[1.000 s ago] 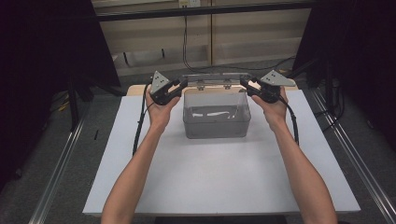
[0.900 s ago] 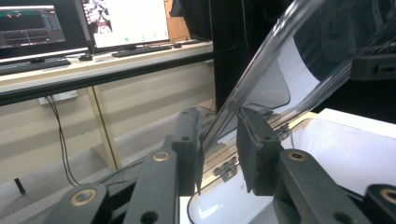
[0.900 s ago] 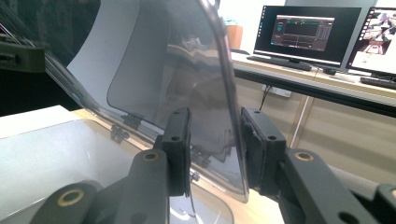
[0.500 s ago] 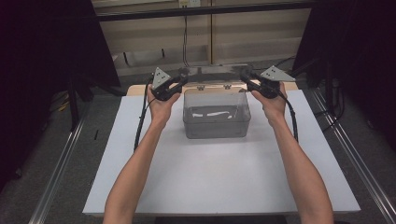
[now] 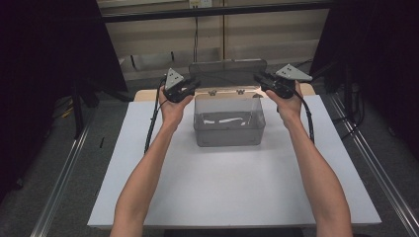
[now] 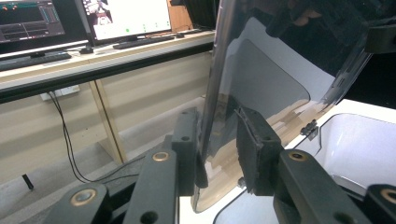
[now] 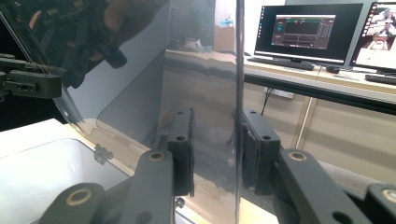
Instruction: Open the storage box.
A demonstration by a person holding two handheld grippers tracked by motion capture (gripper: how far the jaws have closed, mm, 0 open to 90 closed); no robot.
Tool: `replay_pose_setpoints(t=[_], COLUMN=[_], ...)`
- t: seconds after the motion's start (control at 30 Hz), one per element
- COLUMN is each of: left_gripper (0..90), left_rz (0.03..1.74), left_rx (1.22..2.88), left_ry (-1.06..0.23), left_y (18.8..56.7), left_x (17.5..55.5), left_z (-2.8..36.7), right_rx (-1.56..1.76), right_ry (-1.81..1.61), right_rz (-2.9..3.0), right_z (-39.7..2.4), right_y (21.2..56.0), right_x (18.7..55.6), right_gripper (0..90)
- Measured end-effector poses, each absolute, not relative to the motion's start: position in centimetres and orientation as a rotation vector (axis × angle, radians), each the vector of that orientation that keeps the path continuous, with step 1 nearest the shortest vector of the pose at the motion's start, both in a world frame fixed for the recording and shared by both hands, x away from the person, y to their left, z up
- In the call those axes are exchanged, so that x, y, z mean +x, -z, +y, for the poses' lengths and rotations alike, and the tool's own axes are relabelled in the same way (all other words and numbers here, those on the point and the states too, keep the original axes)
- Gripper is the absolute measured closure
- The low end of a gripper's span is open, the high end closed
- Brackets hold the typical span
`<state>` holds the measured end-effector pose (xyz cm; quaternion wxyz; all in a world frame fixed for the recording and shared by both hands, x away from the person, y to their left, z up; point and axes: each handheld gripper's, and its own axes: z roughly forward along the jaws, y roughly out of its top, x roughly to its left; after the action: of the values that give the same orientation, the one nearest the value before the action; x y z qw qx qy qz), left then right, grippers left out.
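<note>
Lid [image 5: 226, 72] now swung upright from flat, long axis left-right, pinched by left gripper [image 5: 189, 88] and right gripper [image 5: 262, 80].

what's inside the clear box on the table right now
With its hinged lid raised upright by both grippers, the clear box shows pale, thin items lying on its floor. What they are is too blurred to tell, and glare on the front wall hides the near corners.

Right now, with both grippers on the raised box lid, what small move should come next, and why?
Probably swing the lid a little further back past upright. Left gripper and right gripper each clamp a side edge, it stands about vertical on its hinges, and the box is open.
</note>
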<state>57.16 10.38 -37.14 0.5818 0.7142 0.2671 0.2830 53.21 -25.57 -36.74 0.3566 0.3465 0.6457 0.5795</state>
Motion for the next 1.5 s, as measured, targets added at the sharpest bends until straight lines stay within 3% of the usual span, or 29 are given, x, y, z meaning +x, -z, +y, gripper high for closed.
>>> replay_pose_setpoints(t=[0.5,1.2,1.33,1.5], left_gripper=[71.6,72.2,72.2,72.4], left_rz=[0.633,0.645,0.648,0.648], left_rx=[1.688,1.692,1.693,1.695], left_ry=[-0.672,-0.666,-0.664,-0.656], left_y=[36.8,37.0,37.0,37.0], left_x=[58.0,58.5,58.6,58.6], left_z=[10.3,10.2,10.2,10.3], right_rx=[0.970,1.045,1.077,1.047], right_ry=[-1.485,-1.458,-1.461,-1.486], right_rz=[1.708,1.767,1.749,1.759], right_z=[-25.5,-25.4,-25.7,-25.4], right_y=[38.1,40.8,40.8,40.5], right_x=[54.1,55.5,55.7,56.1], right_gripper=[51.2,49.8,43.6,52.8])
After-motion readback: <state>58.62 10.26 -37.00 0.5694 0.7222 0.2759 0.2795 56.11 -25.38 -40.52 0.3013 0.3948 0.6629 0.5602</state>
